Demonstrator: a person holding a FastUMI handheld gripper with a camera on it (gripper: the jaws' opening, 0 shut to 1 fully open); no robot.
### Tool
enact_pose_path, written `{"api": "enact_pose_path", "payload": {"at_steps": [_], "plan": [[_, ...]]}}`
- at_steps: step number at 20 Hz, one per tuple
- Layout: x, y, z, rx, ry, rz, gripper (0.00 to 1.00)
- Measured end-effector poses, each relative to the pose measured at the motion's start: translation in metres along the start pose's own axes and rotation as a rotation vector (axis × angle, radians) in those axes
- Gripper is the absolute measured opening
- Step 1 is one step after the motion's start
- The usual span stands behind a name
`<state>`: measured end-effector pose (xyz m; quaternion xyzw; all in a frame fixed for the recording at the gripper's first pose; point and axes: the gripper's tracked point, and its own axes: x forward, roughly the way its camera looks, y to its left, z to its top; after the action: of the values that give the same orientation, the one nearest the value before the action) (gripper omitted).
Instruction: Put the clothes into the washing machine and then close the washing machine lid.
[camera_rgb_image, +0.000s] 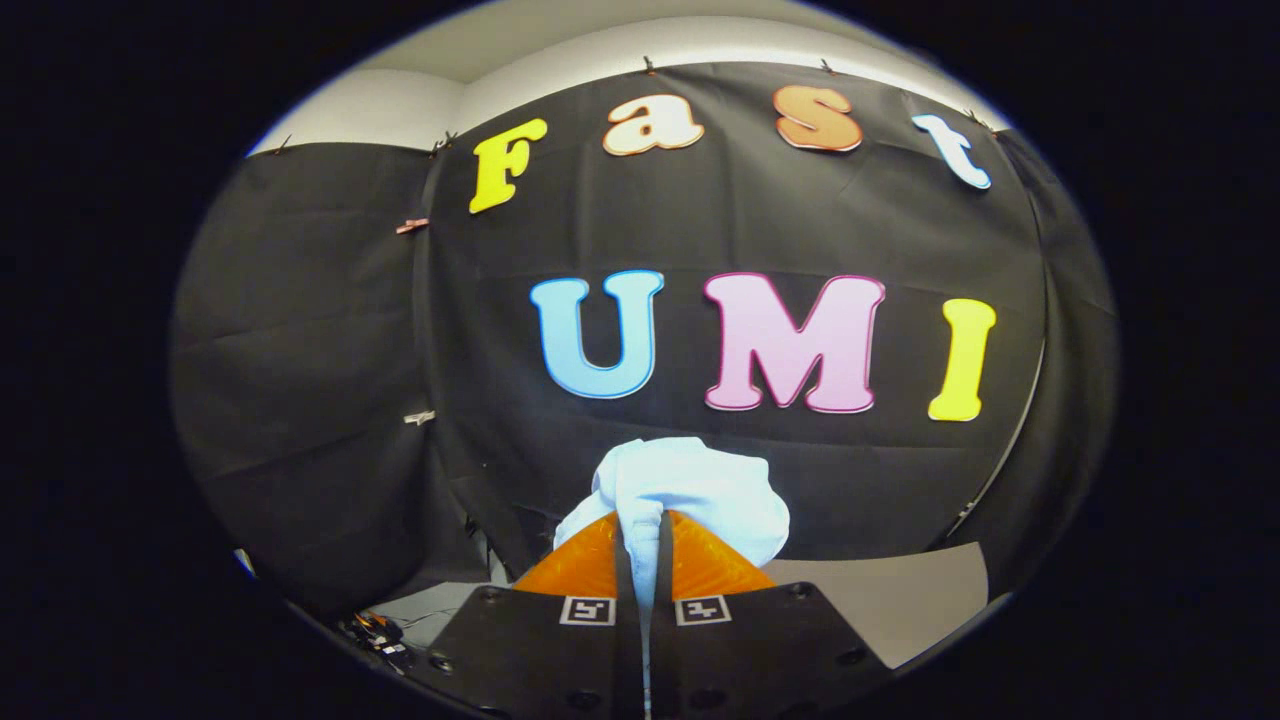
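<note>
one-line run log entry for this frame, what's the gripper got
phase: carrying | gripper: jaws shut on white cloth | cloth: bunched, held up ahead of black booth wall | lid: not yet closed

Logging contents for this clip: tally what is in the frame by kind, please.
Cloth, pale, pinched between the fingers of the gripper: 1
Table: 1
Cable clutter beside the gripper: 1
Total: 3

Cloth (690, 490) partly hidden behind claw (645, 530)
</note>
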<state>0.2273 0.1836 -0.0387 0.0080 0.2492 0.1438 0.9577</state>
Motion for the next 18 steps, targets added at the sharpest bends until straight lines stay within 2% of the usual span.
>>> {"api": "enact_pose_path", "payload": {"at_steps": [7, 18], "plan": [[0.056, 0.057, -0.055, 0.014, 0.064, 0.122, 0.07], [0.141, 0.075, -0.155, -0.036, 0.211, 0.163, 0.07]]}}
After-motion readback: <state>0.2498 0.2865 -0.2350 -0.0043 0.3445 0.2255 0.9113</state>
